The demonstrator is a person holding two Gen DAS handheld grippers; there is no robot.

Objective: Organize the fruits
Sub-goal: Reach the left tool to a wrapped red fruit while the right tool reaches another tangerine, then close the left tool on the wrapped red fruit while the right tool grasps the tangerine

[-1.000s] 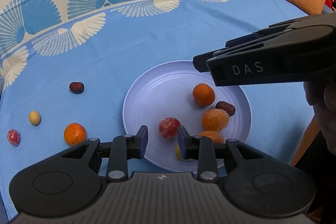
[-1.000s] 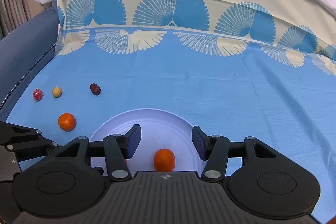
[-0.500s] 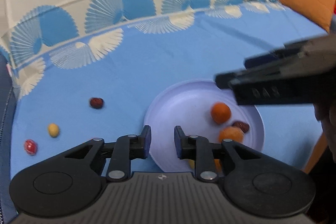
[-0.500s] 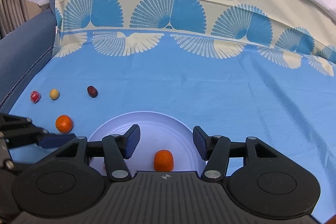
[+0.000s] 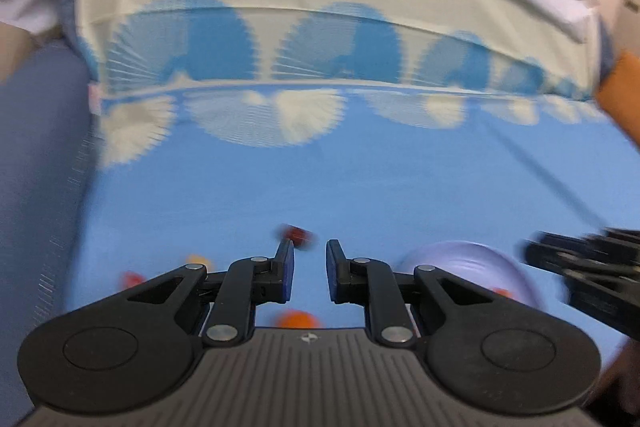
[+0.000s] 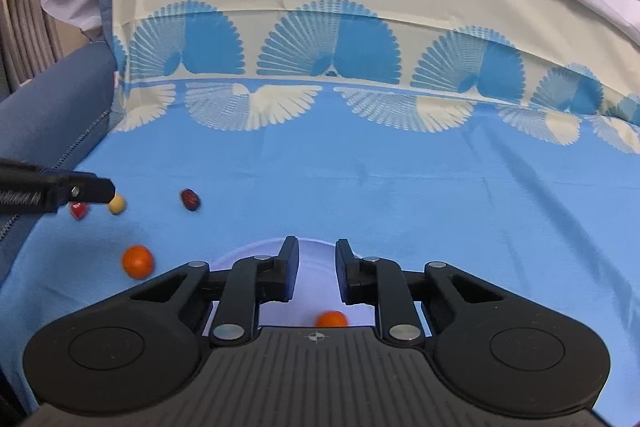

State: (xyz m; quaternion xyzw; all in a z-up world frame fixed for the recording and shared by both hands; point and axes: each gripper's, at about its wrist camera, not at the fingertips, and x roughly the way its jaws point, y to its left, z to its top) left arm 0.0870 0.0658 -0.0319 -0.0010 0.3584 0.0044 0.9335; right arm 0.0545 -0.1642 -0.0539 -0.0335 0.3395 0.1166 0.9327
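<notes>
In the blurred left wrist view my left gripper (image 5: 308, 259) is open and empty above the blue cloth, with a dark red date (image 5: 297, 234) just beyond its tips, an orange (image 5: 296, 319) below them and the white plate (image 5: 472, 263) to the right. In the right wrist view my right gripper (image 6: 317, 259) is open and empty over the plate (image 6: 312, 287), which holds an orange (image 6: 331, 319). On the cloth lie an orange (image 6: 138, 261), a date (image 6: 190, 199), a yellow fruit (image 6: 117, 204) and a red fruit (image 6: 79, 211). The left gripper (image 6: 92, 189) hovers near these.
The patterned blue and cream cloth (image 6: 400, 187) covers the surface and rises at the back. A dark blue sofa arm (image 6: 44, 115) is at the left. An orange cushion (image 5: 624, 95) sits at the far right.
My left gripper has swung left, away from the plate toward the loose fruits. My right gripper's jaws have narrowed, and it stays over the plate.
</notes>
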